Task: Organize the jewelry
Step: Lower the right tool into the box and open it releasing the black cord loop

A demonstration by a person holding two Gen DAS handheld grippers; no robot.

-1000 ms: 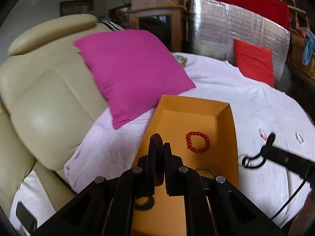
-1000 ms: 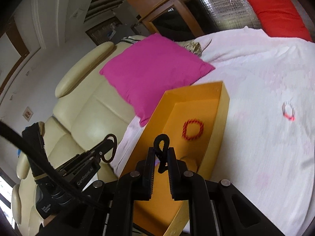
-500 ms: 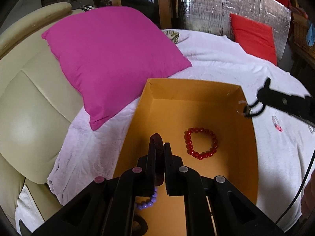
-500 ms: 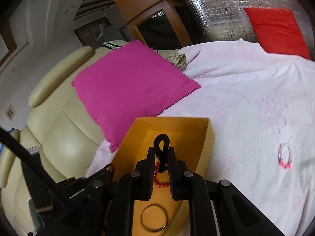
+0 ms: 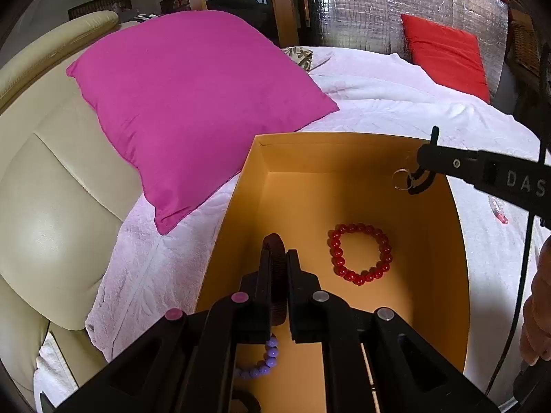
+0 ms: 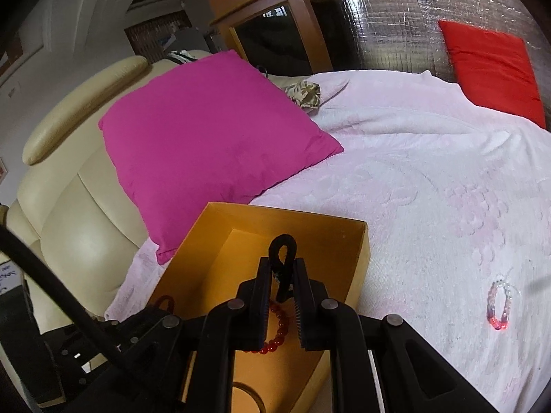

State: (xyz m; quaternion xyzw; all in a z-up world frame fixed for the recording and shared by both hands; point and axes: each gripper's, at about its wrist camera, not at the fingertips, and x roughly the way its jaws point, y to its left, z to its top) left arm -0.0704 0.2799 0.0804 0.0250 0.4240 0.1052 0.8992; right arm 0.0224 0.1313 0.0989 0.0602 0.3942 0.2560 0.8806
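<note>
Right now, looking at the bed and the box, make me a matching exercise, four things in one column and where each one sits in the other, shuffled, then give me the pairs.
Things:
1. red bead bracelet
2. purple bead bracelet
3. thin metal ring
4. pink and clear bracelet

Places:
A. on the white blanket, outside the box
B. at the right gripper tip, over the box's far right corner
C. flat on the floor of the orange box, mid right
D. in the box, partly hidden under the left gripper

Pairs: 1-C, 2-D, 3-B, 4-A
</note>
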